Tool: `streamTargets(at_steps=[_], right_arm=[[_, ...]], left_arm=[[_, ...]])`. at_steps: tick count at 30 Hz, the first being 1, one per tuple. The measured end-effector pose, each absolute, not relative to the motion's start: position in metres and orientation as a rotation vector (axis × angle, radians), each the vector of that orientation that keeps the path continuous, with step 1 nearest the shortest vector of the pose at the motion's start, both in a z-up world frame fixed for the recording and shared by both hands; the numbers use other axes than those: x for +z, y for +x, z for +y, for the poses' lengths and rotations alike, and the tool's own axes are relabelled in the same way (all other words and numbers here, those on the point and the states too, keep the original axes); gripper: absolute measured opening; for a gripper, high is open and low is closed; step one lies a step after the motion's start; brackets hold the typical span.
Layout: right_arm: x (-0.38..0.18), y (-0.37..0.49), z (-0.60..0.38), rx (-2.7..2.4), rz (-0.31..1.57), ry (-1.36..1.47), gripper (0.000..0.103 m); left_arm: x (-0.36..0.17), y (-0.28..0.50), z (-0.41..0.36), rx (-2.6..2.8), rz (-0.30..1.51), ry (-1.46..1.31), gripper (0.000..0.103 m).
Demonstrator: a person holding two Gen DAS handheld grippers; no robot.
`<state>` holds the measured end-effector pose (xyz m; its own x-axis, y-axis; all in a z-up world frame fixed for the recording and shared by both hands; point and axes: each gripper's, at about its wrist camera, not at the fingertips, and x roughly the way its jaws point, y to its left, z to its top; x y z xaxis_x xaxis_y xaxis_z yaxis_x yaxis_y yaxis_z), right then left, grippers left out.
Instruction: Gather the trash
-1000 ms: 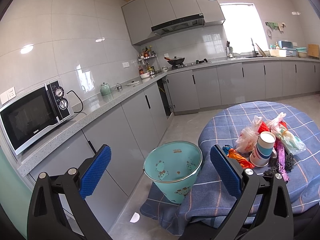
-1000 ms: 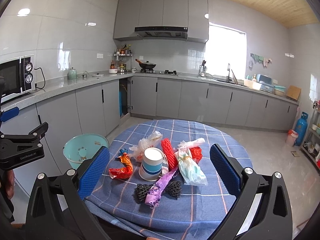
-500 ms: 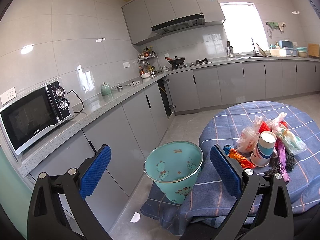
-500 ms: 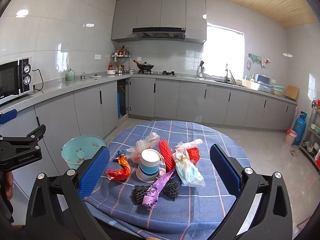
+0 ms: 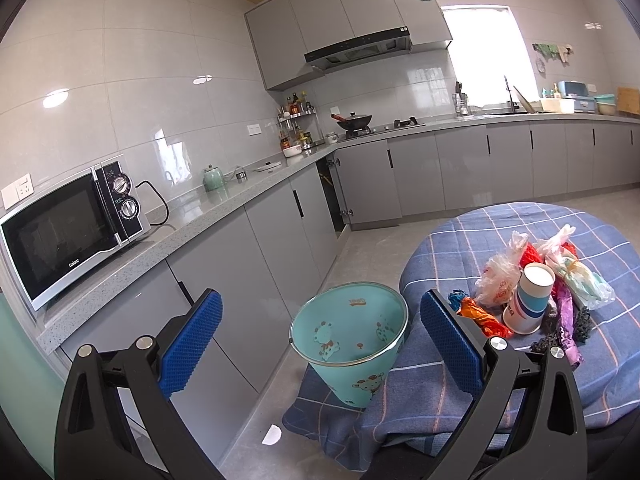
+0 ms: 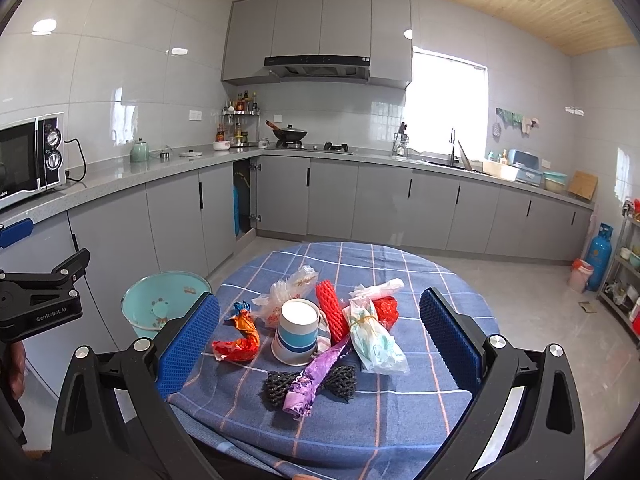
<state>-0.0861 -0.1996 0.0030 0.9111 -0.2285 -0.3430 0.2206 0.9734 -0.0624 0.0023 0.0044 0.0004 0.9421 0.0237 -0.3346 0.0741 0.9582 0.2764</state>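
Left gripper [image 5: 320,338]: my blue pads are far apart and hold nothing. They touch nothing.
Left view, bin: the mint green trash bin [image 5: 352,344] sits on the floor between my two pads. It has little cartoon animals on it and a shiny rim. It stands right beside the round table [image 5: 472,240], and the blue checked cloth hangs against it.
Left view, trash: a pile lies on the cloth to the right. I see a paper cup [image 5: 528,300] with blue stripes, tipped over a bit. An orange and red wrapper [image 5: 480,316] lies just beside it, nearer the bin.
Left view, change: the bin and the pile look a tiny bit closer than half a second ago. My pads are just as wide as before.
Right gripper [image 6: 320,334]: my pads are wide apart here too. They grip nothing and hang over the near edge of the table.
Right view, trash: the pile lies between my pads. The paper cup [image 6: 298,332] is in the middle. Red foam net [image 6: 332,312] and a clear bag [image 6: 288,288] lie behind it. A purple wrapper [image 6: 316,372] lies across black net [image 6: 308,380] in front. A tied plastic bundle [image 6: 374,336] lies to the right.
Right view, bin: the bin [image 6: 164,300] is on the floor, left of the table.
Right view, change: the pile sits a bit lower and nearer than before.
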Motion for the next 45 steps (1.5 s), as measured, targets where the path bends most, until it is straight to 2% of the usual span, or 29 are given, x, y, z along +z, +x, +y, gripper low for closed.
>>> streamTargets(at_steps=[26, 45], right_arm=[[-0.009, -0.07, -0.209, -0.245, 0.391, -0.019, 0.098], [-0.082, -0.018, -0.287, -0.449, 0.477, -0.028, 0.098]], left_arm=[[-0.016, 0.012, -0.009, -0.063, 0.374, 0.324, 0.097], [-0.092, 0.091, -0.117, -0.246, 0.476, 0.414, 0.097]])
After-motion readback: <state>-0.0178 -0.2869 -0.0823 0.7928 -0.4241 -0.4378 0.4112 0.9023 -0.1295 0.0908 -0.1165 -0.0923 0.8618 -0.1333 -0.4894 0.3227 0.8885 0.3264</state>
